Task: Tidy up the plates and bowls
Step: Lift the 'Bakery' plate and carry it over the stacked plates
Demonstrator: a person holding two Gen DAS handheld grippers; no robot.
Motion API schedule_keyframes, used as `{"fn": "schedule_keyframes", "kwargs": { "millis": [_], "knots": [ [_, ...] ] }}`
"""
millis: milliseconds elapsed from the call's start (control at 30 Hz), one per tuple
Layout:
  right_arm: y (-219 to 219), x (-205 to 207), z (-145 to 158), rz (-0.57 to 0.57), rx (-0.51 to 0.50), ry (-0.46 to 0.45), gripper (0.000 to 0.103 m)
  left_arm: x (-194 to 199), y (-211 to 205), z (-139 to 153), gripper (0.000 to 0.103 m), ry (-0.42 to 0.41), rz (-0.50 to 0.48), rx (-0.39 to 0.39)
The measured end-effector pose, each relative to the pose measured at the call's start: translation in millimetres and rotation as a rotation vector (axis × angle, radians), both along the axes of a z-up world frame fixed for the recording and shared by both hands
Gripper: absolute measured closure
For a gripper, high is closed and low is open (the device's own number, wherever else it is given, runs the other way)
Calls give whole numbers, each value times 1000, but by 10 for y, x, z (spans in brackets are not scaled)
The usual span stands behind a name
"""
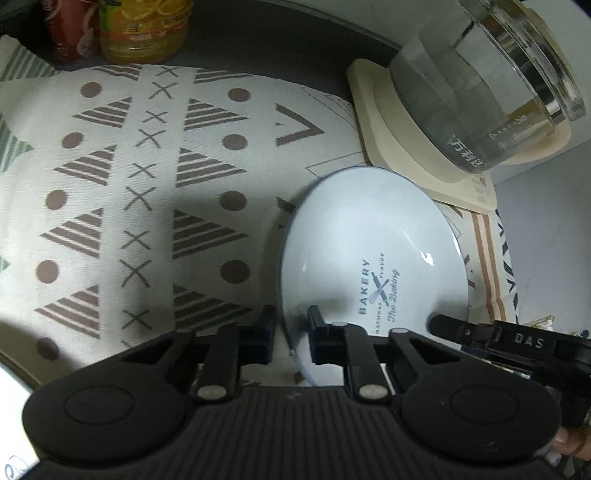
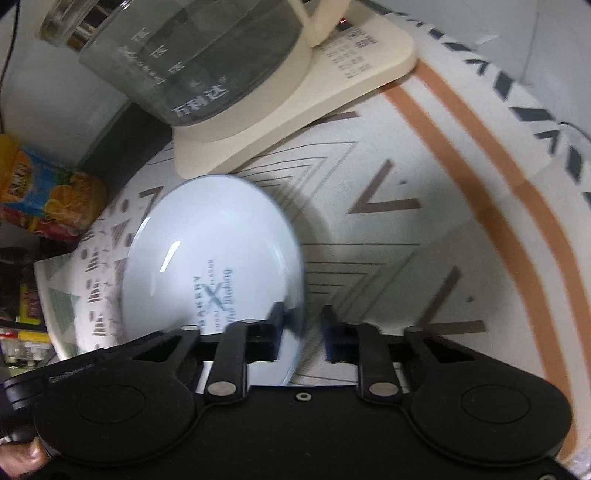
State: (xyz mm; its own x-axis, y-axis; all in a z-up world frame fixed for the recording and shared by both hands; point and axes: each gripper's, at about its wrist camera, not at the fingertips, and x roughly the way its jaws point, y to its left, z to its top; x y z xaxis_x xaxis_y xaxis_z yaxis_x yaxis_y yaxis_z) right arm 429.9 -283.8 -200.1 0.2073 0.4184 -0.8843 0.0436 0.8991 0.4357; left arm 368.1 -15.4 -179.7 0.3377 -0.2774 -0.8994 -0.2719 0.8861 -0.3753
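A pale blue plate (image 1: 369, 236) printed "BAKERY" is over the patterned cloth (image 1: 147, 184). Its near rim seems raised a little, though the tilt is hard to judge. My left gripper (image 1: 291, 321) straddles the plate's left rim, one finger inside the dish and one outside, shut on it. The tip of my right gripper (image 1: 443, 325) reaches the plate's right edge. In the right wrist view the same plate (image 2: 210, 258) is blurred. There my right gripper (image 2: 303, 315) clasps its right rim, one finger on the plate's face and the other beyond the edge.
A glass kettle (image 1: 480, 92) on a cream base (image 1: 399, 147) stands just behind the plate. An orange-fruit jar (image 1: 144, 33) and a red can (image 1: 70, 33) sit at the cloth's far left corner. The cloth's striped border (image 2: 480, 166) runs along the right.
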Motion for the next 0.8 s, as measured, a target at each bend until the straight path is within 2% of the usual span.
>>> {"fn": "schedule_keyframes", "kwargs": {
  "millis": [167, 400, 800],
  "knots": [
    [65, -40, 152, 36, -29, -69, 92, -25, -32, 79, 91, -31, -13, 25],
    [180, -123, 549, 61, -60, -187, 93, -96, 66, 415, 91, -119, -37, 29],
    [436, -459, 1007, 49, -78, -303, 93, -395, 311, 854, 91, -229, -37, 35]
  ]
}}
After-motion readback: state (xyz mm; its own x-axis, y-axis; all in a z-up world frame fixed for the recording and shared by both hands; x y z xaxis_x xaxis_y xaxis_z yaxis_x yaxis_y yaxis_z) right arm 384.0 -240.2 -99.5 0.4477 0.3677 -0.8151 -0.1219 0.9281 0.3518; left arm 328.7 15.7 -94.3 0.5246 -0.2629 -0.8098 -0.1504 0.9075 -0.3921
